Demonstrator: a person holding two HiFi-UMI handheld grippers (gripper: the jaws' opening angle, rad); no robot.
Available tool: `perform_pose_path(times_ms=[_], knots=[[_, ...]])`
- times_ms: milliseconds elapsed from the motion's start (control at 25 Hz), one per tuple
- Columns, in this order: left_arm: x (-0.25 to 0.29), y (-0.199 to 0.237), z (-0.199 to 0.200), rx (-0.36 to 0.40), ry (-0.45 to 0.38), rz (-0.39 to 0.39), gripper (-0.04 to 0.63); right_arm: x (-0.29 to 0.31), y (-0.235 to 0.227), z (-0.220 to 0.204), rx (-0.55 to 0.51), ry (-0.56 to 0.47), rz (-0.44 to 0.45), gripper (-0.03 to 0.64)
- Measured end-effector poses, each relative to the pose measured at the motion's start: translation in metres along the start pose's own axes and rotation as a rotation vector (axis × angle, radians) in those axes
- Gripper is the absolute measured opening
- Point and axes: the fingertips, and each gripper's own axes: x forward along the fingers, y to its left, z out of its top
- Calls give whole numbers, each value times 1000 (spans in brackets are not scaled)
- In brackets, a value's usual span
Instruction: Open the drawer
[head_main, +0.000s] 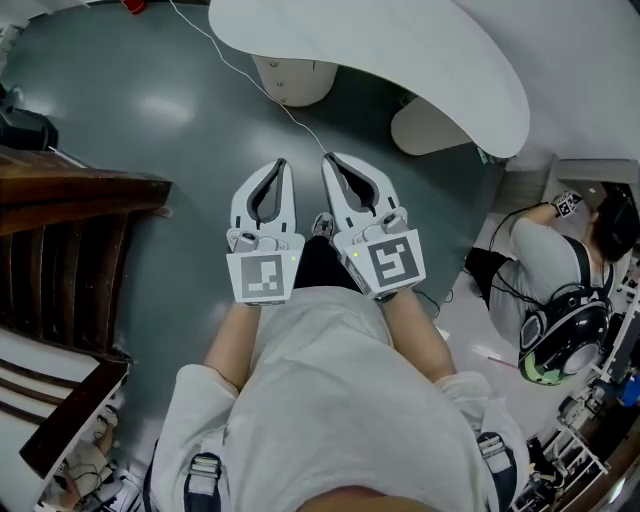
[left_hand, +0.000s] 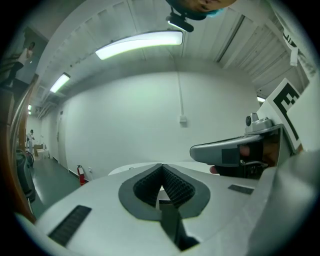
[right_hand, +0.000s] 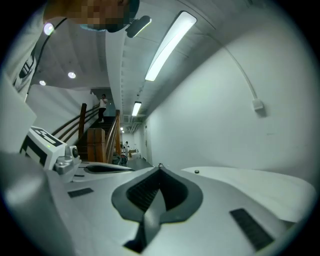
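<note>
Two empty grippers sat side by side: left gripper (head_main: 282, 165) and right gripper (head_main: 329, 160) both had fingers shut together, aimed toward the desk (head_main: 420, 70). No drawer showed in any view, so its direction and the nearer hand couldn't be told.

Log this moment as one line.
left gripper: shut, empty | right gripper: shut, empty | drawer: not in view | white table: ahead
</note>
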Motion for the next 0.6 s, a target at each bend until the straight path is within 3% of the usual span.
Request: perform_pose_path(times_ms=[160,360,600], knots=[[44,0,-10,9,22,23,6,27,-36,-14,-2,12,42,14],[77,23,-35,-6,37,58,6,72,-50,-29,-48,43,107,14],[115,54,-94,-22,86,90,6,112,-58,-68,-68,90,150,14]])
